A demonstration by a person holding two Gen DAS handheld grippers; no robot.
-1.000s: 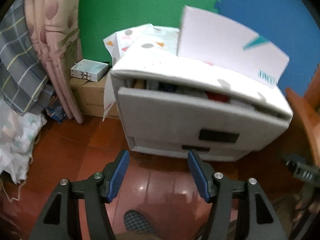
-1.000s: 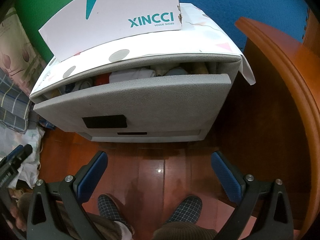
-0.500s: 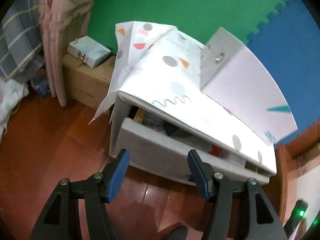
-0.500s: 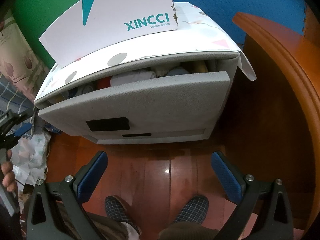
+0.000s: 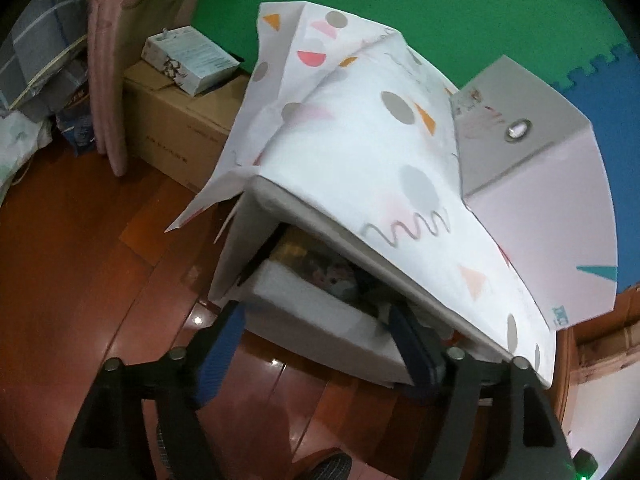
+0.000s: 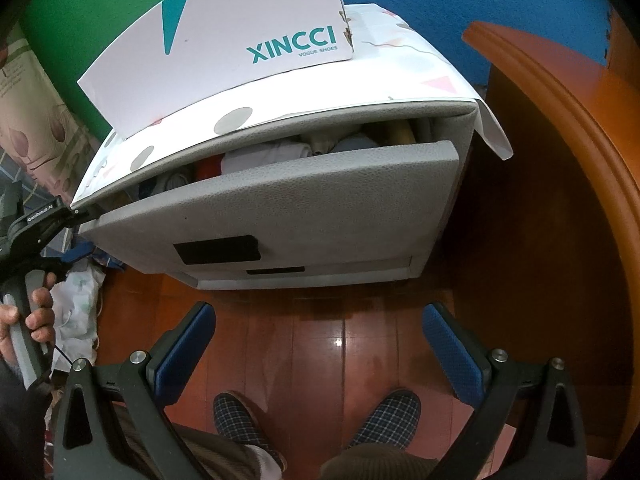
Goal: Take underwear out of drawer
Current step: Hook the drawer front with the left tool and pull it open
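Grey, pebbled plastic formed the half-open top drawer (image 6: 304,200), where folded underwear (image 6: 264,156) lay packed under the paper-draped cabinet top (image 5: 360,168). You had just been opening your left gripper (image 5: 316,344) at its corner, nothing between the pads, probably to reach in. Your right gripper (image 6: 320,340) hung wide apart, empty, over red-brown wooden floor (image 6: 520,260) beside green and blue foam wall mats (image 5: 400,0).

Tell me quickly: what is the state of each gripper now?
Left gripper: open, jaws just widened, holding nothing, at the drawer corner.
Right gripper: open, empty, above the floor.
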